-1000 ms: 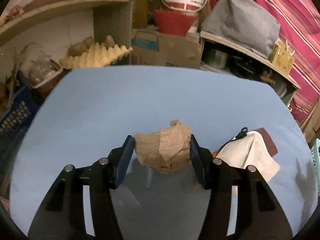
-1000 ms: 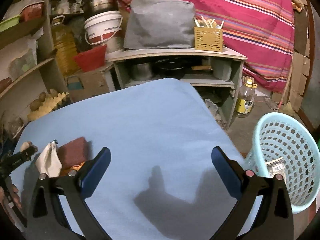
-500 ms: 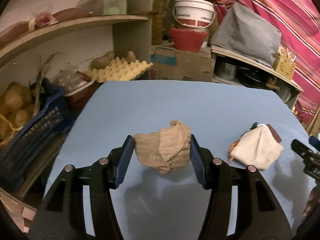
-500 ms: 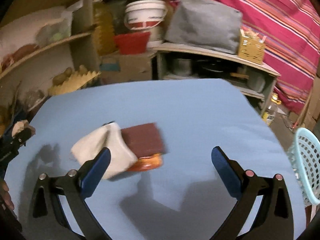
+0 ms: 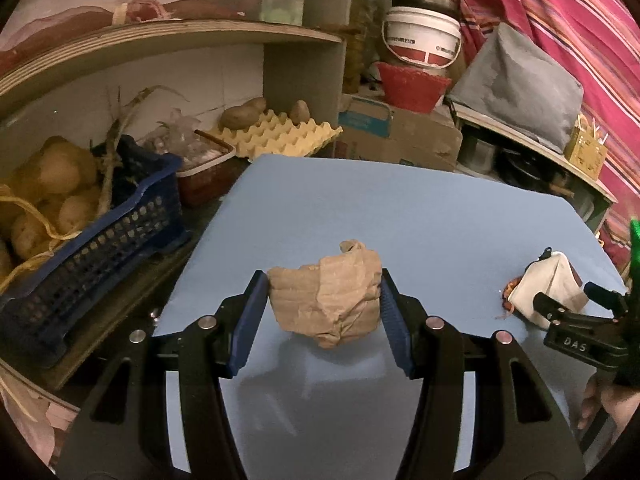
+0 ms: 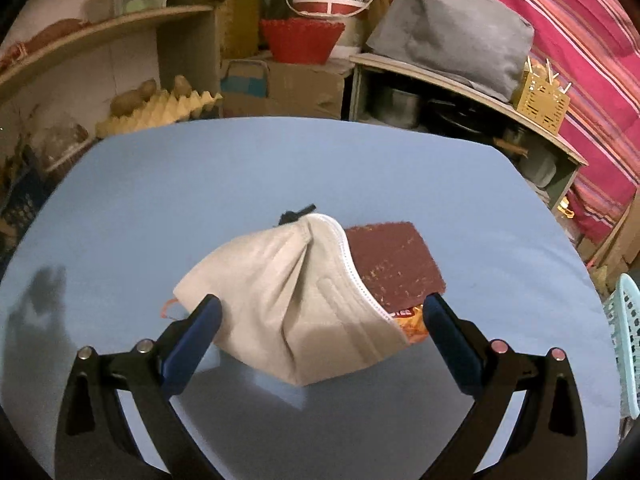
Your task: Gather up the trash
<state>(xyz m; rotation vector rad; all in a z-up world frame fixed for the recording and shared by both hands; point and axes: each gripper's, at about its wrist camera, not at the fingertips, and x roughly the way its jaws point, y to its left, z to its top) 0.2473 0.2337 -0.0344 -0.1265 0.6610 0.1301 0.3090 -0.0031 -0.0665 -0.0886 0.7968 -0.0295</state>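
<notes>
My left gripper [image 5: 324, 312] is shut on a crumpled brown paper ball [image 5: 326, 300], held just above the blue table [image 5: 400, 216]. A white face mask [image 6: 296, 312] lies on the table over a brown scouring pad [image 6: 394, 264] and an orange wrapper [image 6: 412, 320]. My right gripper [image 6: 320, 304] stands wide open, its fingers either side of the mask, low over the table. In the left wrist view that gripper [image 5: 564, 296] shows at the far right against the mask [image 5: 554, 280], with a hand behind it.
A light blue basket [image 6: 624, 340] stands off the table's right edge. Left of the table are a dark blue crate of potatoes [image 5: 100, 240], a yellow egg tray [image 5: 280, 136] and wooden shelves [image 5: 160, 36]. Behind stand a cardboard box [image 6: 288, 84] and a shelf with a grey bag [image 6: 456, 28].
My right gripper swung left from the basket side to the mask pile and came down around it. My left gripper carried the paper ball away towards the table's left side.
</notes>
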